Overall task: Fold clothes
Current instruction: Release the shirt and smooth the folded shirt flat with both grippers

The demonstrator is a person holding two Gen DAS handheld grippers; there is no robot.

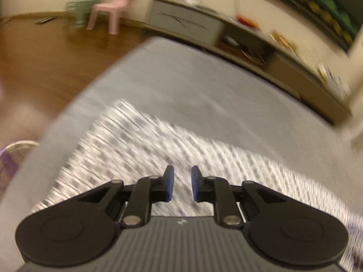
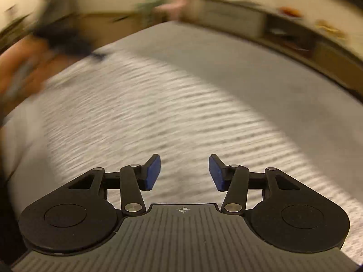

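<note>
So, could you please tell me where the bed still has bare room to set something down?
Bare sheet lies beyond the patterned cloth, toward the low cabinet, and in a strip along the bed's floor-side edge. The near part is covered by the cloth.

Right gripper (image 2: 184, 171) above patterned cloth (image 2: 158, 113), jaws apart, nothing between the blue pads (image 2: 152, 172). Cloth lies spread on grey bed (image 2: 226, 63). Person's arm (image 2: 25, 68), blurred, at cloth's left edge. Low cabinet (image 2: 238, 20) along far wall.

Left hand-held gripper (image 1: 182, 181) slightly parted, right hand-held gripper (image 2: 185, 172) wider, both empty
</note>
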